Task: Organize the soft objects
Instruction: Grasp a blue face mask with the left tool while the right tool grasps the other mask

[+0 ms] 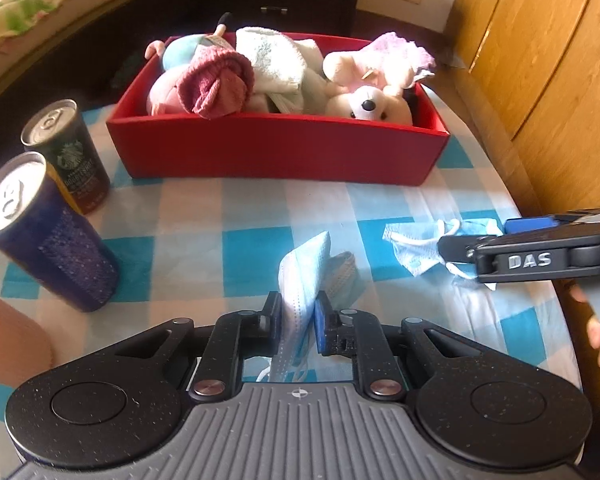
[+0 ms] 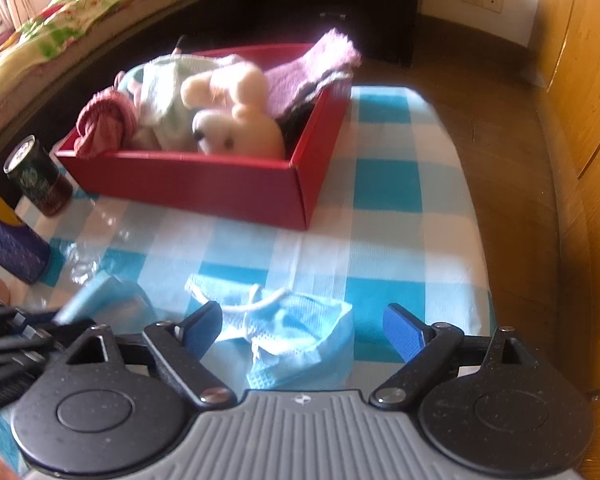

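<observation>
My left hand-held gripper (image 1: 298,316) pinches one face mask (image 1: 302,276) upright, bound for the red box (image 1: 276,152) at the bench's far edge; my right hand-held gripper (image 2: 302,330) straddles the second mask (image 2: 296,336), jaws wide, near the right edge.

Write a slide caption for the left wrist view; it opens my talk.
Left gripper pinches a face mask before the red box of soft toys.

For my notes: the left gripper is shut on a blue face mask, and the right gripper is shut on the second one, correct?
Not quite. The right gripper is open around the crumpled blue face mask on the checked tablecloth, per the right wrist view. The left gripper grips the other blue pleated mask.
</observation>
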`<state>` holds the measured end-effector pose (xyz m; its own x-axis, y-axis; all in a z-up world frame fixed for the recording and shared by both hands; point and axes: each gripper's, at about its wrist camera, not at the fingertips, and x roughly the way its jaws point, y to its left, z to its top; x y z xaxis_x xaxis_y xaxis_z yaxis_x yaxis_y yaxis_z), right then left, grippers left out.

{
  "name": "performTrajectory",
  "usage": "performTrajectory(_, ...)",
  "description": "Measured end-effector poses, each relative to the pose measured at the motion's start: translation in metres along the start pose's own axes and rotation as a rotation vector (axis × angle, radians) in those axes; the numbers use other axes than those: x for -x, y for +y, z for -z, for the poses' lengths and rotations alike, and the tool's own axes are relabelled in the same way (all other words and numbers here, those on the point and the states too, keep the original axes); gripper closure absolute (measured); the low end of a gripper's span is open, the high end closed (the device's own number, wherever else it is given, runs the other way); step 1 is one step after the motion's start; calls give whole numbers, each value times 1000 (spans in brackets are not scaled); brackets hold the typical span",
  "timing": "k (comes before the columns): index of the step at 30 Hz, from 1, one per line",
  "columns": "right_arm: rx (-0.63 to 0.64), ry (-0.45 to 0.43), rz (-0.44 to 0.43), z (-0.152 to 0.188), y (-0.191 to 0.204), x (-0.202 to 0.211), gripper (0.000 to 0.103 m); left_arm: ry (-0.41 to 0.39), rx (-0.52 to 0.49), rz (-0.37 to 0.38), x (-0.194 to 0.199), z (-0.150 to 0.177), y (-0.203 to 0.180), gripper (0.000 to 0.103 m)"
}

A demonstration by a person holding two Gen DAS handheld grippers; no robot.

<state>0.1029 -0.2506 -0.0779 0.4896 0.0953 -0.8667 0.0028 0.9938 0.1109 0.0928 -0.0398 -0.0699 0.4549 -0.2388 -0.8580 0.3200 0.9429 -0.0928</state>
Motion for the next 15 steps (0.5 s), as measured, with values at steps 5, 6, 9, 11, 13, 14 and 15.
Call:
performTrajectory(5,23,53,5,5,6,-14,36,16,13,-1,-5,2,3,58)
performTrajectory(6,22,59,-1,5,6,-15,36,15,9,0,-6,2,3,54)
performTrajectory(9,20,55,-12,5,6,-14,36,-13,-2,-4,-6,0,3,42)
performTrajectory(11,18,43,-16,3,6,-14,35,-25,-29,-13,-11,-2,0,32)
performTrajectory(13,18,42,-14,1,7,-17,35,-30,-49,-44,-18,-3,-3,32)
performTrajectory(14,21,45,-12,1,7,-19,35,-23,-54,-42,-23,-3,-3,32)
performTrajectory(15,27,56,-11,1,8,-22,35,-9,-51,-40,-29,-3,-3,32)
